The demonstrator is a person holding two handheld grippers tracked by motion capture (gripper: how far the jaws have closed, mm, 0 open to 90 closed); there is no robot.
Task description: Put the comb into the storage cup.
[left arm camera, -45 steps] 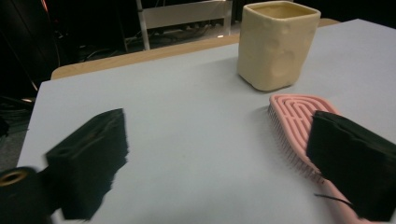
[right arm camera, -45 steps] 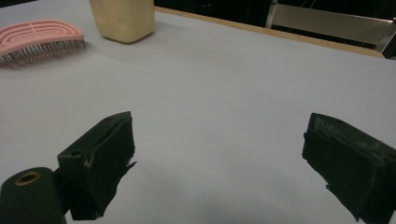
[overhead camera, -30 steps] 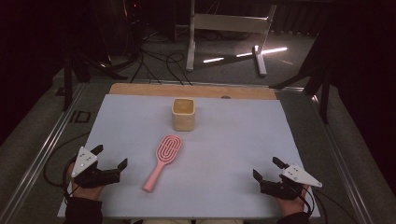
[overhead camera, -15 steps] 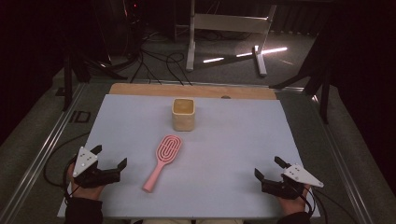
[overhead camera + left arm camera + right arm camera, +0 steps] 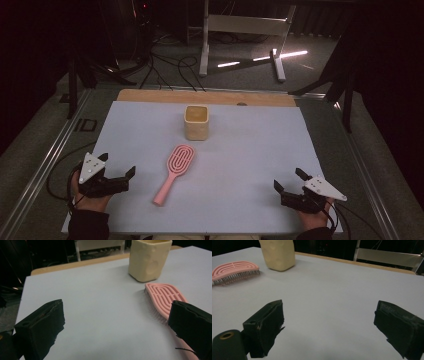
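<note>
Pink plastic, one hairbrush (image 5: pixel 174 171) lies flat mid-table, bristles down, just in front of one cream cup (image 5: pixel 197 121). I judge it light and stiff; I would pinch the narrow handle. My left gripper (image 5: pixel 128 179) and right gripper (image 5: pixel 288 181) rest near the table's front edge, jaws spread wide, holding nothing.

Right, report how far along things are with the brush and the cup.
Nothing looks done yet. The pink plastic hairbrush lies flat on the white tabletop, bristles down, just in front of the upright cream square cup. Nothing is in hand: the left gripper and right gripper rest open near the front corners. Any grasping or moving is left to do.
</note>
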